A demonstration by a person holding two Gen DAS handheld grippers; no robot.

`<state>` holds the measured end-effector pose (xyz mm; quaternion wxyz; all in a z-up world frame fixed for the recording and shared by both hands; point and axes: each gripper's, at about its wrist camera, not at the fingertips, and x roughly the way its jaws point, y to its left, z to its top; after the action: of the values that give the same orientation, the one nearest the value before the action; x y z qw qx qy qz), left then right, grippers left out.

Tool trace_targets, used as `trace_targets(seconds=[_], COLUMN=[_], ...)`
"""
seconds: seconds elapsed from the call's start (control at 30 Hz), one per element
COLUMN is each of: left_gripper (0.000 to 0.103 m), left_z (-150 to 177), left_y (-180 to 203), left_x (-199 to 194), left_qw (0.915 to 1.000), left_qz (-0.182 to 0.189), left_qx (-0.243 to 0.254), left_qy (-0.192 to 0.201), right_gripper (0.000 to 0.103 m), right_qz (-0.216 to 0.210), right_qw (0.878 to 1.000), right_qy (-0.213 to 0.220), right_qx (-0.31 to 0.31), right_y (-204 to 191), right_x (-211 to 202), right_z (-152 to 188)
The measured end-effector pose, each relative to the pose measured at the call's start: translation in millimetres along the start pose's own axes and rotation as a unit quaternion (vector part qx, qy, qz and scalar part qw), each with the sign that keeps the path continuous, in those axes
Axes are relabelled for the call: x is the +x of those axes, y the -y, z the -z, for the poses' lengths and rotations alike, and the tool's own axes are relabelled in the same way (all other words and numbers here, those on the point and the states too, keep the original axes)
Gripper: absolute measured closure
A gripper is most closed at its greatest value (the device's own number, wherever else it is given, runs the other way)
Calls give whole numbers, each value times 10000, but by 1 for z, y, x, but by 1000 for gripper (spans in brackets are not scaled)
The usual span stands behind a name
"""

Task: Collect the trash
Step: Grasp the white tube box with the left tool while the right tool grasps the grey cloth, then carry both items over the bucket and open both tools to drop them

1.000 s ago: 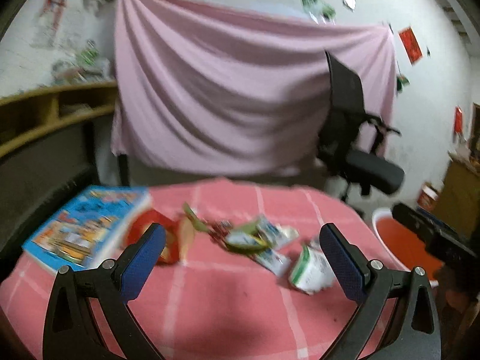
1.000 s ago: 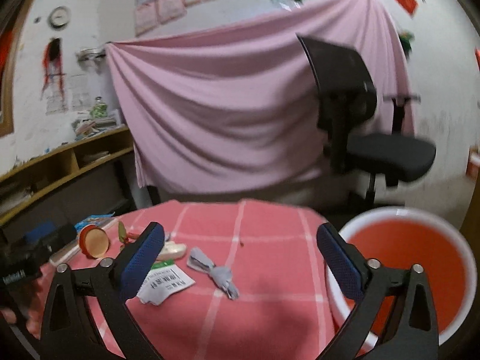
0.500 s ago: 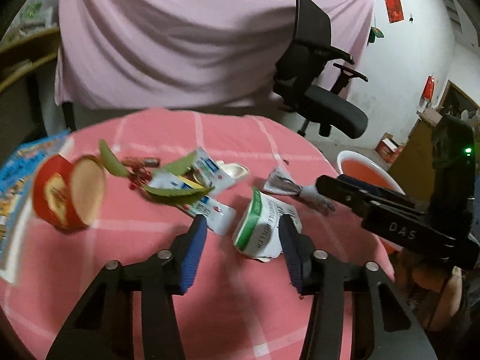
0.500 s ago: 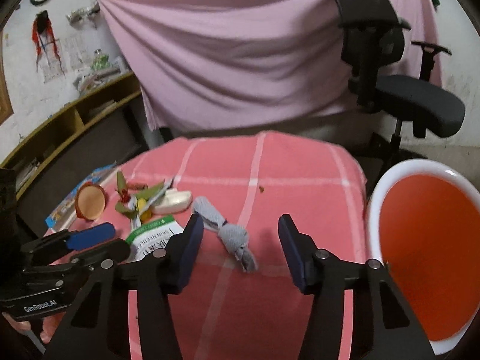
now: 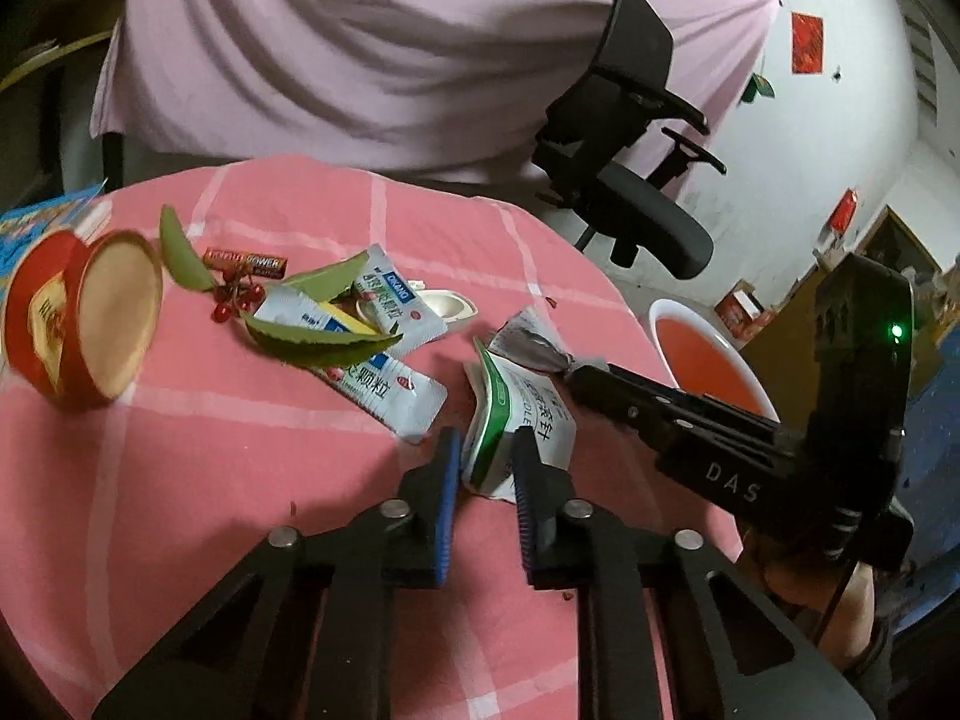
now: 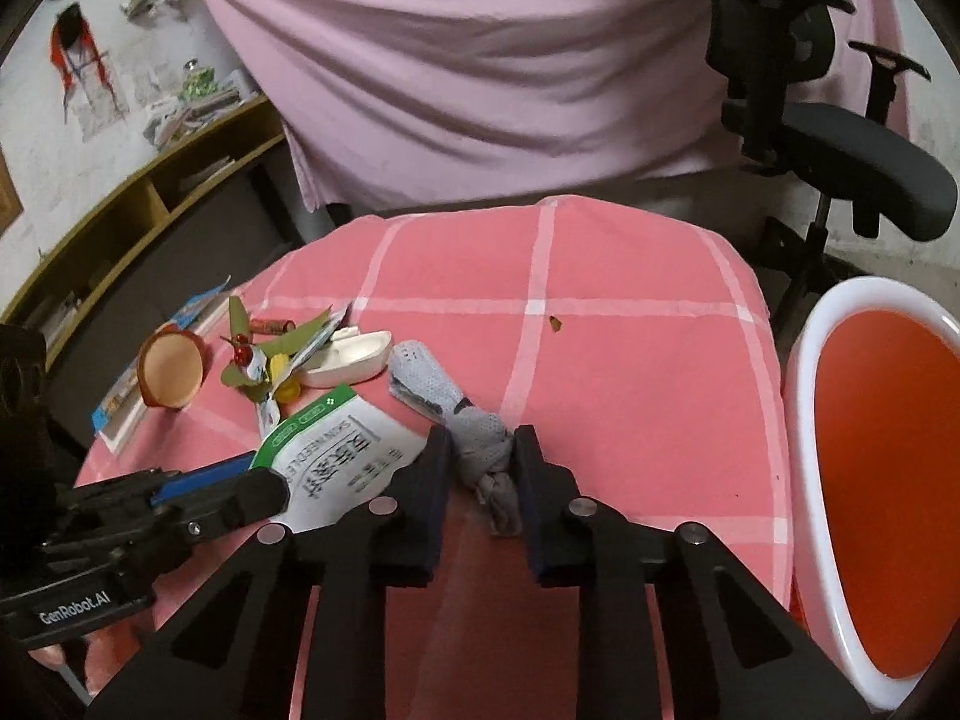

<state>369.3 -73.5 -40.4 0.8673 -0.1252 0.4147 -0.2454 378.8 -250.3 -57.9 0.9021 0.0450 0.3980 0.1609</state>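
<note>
Trash lies on a round table under a pink checked cloth [image 5: 180, 480]. My left gripper [image 5: 485, 450] is closed on the near edge of a white and green paper packet [image 5: 522, 414], also seen in the right wrist view [image 6: 342, 456]. My right gripper [image 6: 480, 450] is closed around a knotted grey cloth rag [image 6: 474, 450], whose far end shows in the left wrist view [image 5: 534, 348]. Further left lie white sachets [image 5: 384, 372], green leaves [image 5: 318, 348], red berries [image 5: 234, 300], a white plastic shell [image 5: 450, 303] and a red round tin [image 5: 78, 324].
A white bin with an orange-red inside [image 6: 888, 480] stands off the table's right edge; it also shows in the left wrist view [image 5: 708, 360]. A picture book [image 6: 126, 396] lies at the table's left edge. A black office chair [image 6: 828, 138] and pink drape stand behind.
Both grippers have come down toward the table and narrowed from wide open. The left has closed on the paper packet, the right on the grey rag.
</note>
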Motion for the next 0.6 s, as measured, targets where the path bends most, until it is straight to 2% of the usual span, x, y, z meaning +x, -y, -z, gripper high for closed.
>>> trace_targets(seconds=[0.07, 0.17, 0.43, 0.53, 0.6], left_gripper=[96, 98, 99, 99, 99], left_z=[2, 6, 10, 13, 18], left_y=[3, 8, 11, 20, 30], left_x=[-6, -15, -27, -32, -36], left_qw=[9999, 9994, 9961, 9937, 9901], left_qz=[-19, -63, -246, -360, -472], left_qx=[-23, 52, 14, 200, 440], left_qy=[122, 351, 844, 1041, 1244], right_gripper=[85, 85, 85, 85, 85], right_qz=[4, 22, 31, 89, 90], right_qw=[10000, 9996, 9945, 9911, 9858], right_qy=[63, 281, 1039, 1321, 1673], right_qx=[-41, -28, 94, 102, 82], right_y=[-1, -1, -1, -3, -5], right_x=[-2, -11, -35, -45, -57], right_z=[0, 2, 4, 6, 9])
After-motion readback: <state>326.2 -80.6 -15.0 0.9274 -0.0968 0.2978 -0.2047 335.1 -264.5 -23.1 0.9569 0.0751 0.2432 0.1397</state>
